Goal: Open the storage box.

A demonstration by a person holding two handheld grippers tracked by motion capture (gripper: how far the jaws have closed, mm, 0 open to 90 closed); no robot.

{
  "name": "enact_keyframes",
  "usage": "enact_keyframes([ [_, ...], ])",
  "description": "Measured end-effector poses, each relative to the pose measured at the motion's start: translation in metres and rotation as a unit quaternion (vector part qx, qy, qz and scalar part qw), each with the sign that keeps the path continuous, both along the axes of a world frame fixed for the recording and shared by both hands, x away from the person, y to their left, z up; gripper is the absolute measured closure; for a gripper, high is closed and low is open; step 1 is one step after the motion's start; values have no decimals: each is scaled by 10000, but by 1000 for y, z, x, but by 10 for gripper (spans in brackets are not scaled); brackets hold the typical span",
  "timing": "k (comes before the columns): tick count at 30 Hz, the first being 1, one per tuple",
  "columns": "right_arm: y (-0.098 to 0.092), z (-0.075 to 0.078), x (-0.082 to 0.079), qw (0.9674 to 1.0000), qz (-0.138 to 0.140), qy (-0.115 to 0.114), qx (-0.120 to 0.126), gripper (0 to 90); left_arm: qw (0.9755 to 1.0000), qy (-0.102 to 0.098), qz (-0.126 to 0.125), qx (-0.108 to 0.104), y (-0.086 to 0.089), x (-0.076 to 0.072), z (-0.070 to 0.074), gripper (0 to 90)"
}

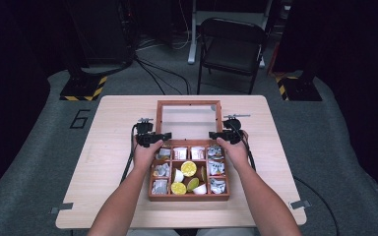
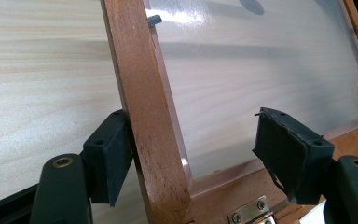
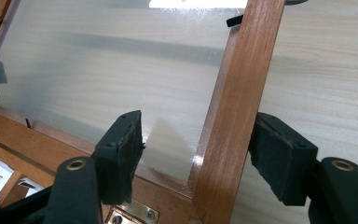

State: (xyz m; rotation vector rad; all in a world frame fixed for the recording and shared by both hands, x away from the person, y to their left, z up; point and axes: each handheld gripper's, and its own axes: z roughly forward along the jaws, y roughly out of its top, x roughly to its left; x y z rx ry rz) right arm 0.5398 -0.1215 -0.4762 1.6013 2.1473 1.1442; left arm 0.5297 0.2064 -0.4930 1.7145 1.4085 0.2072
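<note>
On the worktop (image 1: 113, 147): wooden box (image 1: 189, 196), compartments of packets and yellow pods, its glazed lid (image 1: 189, 120) swung fully back and lying flat behind the hinge. Left hand-held gripper (image 2: 193, 158) and right hand-held gripper (image 3: 200, 156) each straddle a lid side rail, jaws released, not clamping; probably letting go after opening.

Recording lab; dark curtains, floor cables (image 1: 160, 73), taped stand bases (image 1: 83, 88).
</note>
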Motion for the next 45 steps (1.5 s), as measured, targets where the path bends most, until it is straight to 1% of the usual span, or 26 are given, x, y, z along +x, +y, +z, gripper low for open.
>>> enact_keyframes([
  [1, 0, 0, 0, 10000, -16, 18, 21, 349, 10000, 0, 0, 0, 0, 0, 0, 290],
  [2, 0, -1, 1, 10000, -7, 36, 42, 349, 10000, 67, 4, -29, 0, 1, 0, 290],
  [4, -1, -2, 1, 9999, -28, 98, 79, 349, 9999, 98, 7, -58, 1, 2, -1, 288],
  [7, -1, -3, 2, 9999, -38, 126, 105, 348, 9999, 121, -35, -58, 2, 2, -2, 287],
  [8, -1, -3, 2, 9998, -57, 166, 116, 347, 9998, 171, 4, -110, 1, 3, -3, 287],
  [9, -1, -3, 2, 9997, -53, 186, 137, 346, 9998, 171, 4, -110, 1, 3, -3, 287],
  [10, -2, -4, 3, 9996, -66, 216, 142, 345, 9996, 234, 9, -158, 2, 3, -4, 286],
  [12, -2, -5, 3, 9994, -101, 261, 181, 344, 9994, 289, 26, -206, 2, 4, -5, 286],
  [14, -3, -6, 3, 9990, -129, 350, 256, 344, 9993, 319, 11, -206, 3, 5, -6, 285],
  [21, -4, -8, 5, 9987, -126, 395, 297, 344, 9989, 402, 26, -251, 3, 6, -6, 284],
  [22, -4, -8, 6, 9982, -154, 465, 346, 343, 9987, 430, 45, -280, 3, 6, -7, 284],
  [23, -5, -9, 6, 9983, -132, 447, 345, 343, 9987, 430, 45, -280, 3, 6, -7, 283],
  [24, -4, -9, 6, 9980, -161, 495, 372, 343, 9985, 464, 44, -286, 4, 6, -7, 282],
  [27, -5, -10, 7, 9976, -165, 534, 407, 343, 9984, 485, 42, -281, 4, 6, -8, 280],
  [28, -5, -10, 7, 9971, -185, 605, 433, 343, 9983, 498, 45, -285, 4, 6, -8, 280],
  [30, -5, -10, 7, 9967, -203, 647, 440, 342, 9983, 513, 53, -285, 4, 6, -8, 279],
  [31, -5, -11, 8, 9970, -188, 623, 425, 342, 9982, 525, 53, -286, 4, 6, -8, 278],
  [35, -6, -12, 8, 9967, -205, 644, 451, 342, 9979, 571, 51, -307, 5, 7, -9, 277],
  [36, -5, -12, 8, 9960, -240, 705, 501, 342, 9976, 589, 89, -340, 4, 7, -10, 277],
  [37, -6, -13, 8, 9953, -267, 759, 545, 342, 9975, 621, 73, -320, 5, 8, -10, 273],
  [38, -7, -15, 9, 9946, -299, 794, 595, 342, 9969, 705, 71, -332, 6, 8, -10, 269],
  [39, -7, -15, 9, 9946, -299, 794, 595, 342, 9969, 705, 71, -332, 6, 8, -10, 268],
  [40, -7, -16, 9, 9930, -344, 910, 673, 342, 9969, 705, 70, -333, 6, 8, -11, 268],
  [41, -7, -16, 9, 9930, -344, 910, 673, 342, 9969, 705, 70, -333, 6, 8, -11, 267],
  [42, -8, -16, 10, 9938, -304, 862, 638, 341, 9969, 709, 72, -334, 6, 8, -11, 267],
  [45, -8, -16, 10, 9937, -302, 867, 646, 342, 9969, 709, 74, -326, 6, 8, -11, 267],
])
